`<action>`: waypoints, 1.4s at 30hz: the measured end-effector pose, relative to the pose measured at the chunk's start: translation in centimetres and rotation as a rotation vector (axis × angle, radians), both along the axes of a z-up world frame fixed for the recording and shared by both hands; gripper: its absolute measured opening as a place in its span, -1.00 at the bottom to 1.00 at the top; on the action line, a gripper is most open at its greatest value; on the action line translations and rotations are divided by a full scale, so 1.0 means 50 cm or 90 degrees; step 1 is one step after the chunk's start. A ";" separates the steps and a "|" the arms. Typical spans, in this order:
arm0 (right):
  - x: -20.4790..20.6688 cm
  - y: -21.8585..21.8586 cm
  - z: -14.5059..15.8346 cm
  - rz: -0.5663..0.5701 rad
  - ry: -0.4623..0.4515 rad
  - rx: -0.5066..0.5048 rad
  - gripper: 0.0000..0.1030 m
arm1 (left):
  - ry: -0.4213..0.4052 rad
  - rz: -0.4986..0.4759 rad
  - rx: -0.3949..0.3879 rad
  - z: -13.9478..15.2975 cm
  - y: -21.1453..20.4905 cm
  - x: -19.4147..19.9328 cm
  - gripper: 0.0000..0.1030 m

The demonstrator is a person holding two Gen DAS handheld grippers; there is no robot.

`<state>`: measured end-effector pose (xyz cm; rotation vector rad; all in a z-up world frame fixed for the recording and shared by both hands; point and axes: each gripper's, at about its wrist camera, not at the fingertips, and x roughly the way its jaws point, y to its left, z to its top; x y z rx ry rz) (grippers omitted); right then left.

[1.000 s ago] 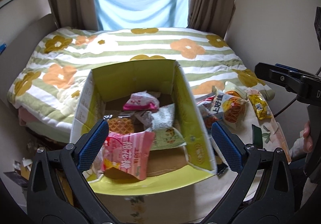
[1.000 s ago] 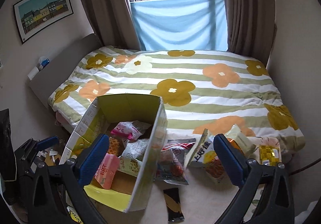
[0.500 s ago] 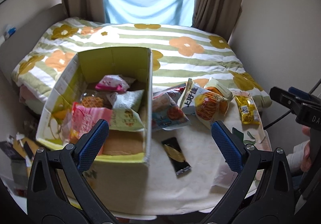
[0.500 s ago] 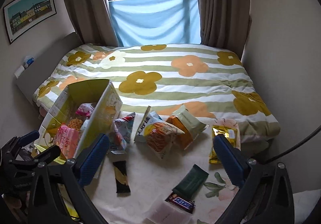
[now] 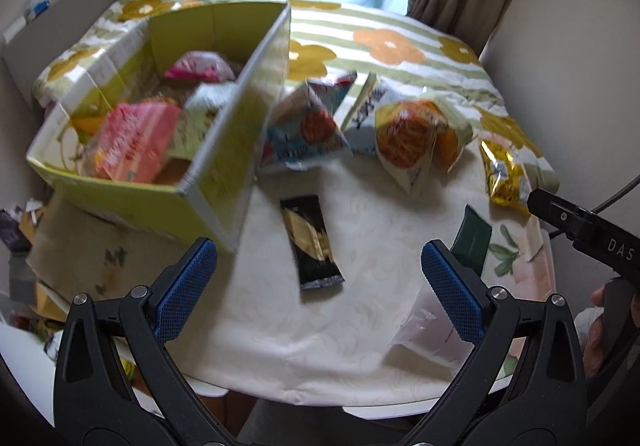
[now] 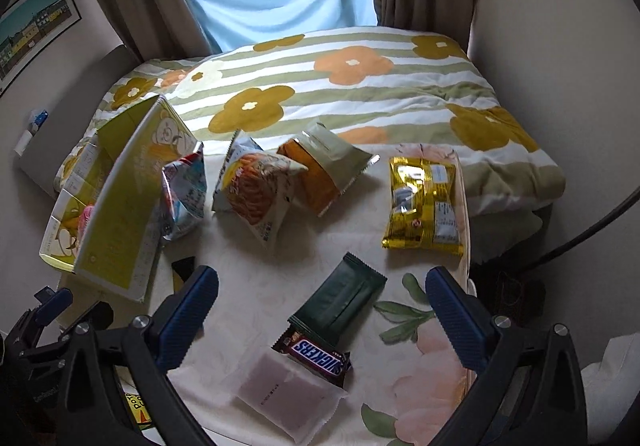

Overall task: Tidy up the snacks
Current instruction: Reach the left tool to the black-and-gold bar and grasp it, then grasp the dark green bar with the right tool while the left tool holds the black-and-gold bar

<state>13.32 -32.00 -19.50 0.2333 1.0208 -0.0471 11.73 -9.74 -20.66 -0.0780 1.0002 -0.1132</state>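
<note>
Here, the yellow box point(image 5: 224, 150) sits on the left of the table point(image 5: 360, 310), already part full of snacks. Next to it lie puffy chip bags point(image 6: 256, 194), a gold pack point(image 6: 424, 206), a dark green pack point(image 6: 340, 298) and a Snickers bar point(image 6: 316, 358). Both the left gripper point(image 5: 318, 288) and the right gripper point(image 6: 320, 316) are spread wide and hold nothing; the bags look light, soft and crinkly, so pinch an edge gently.

table point(image 6: 248, 286), floral cloth | on it: yellow box point(image 6: 120, 214); snack bags point(image 6: 256, 186); snickers bar point(image 6: 320, 358)

Black-gold bar point(image 5: 311, 242) between spread left tool point(image 5: 319, 278) fingers.
</note>
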 end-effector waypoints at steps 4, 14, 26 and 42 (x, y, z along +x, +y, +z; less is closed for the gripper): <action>-0.004 -0.006 -0.064 -0.037 0.025 0.014 0.99 | 0.025 0.000 -0.005 -0.072 -0.019 0.015 0.92; 0.002 0.001 -0.165 -0.073 0.067 0.040 0.99 | 0.048 0.022 0.029 -0.201 -0.049 0.069 0.44; 0.020 0.007 -0.206 -0.086 0.084 0.034 0.99 | 0.029 0.008 0.058 -0.229 -0.054 0.102 -0.32; 0.042 0.039 -0.217 -0.107 0.098 0.005 0.63 | 0.044 -0.019 0.041 -0.204 -0.036 0.118 -0.46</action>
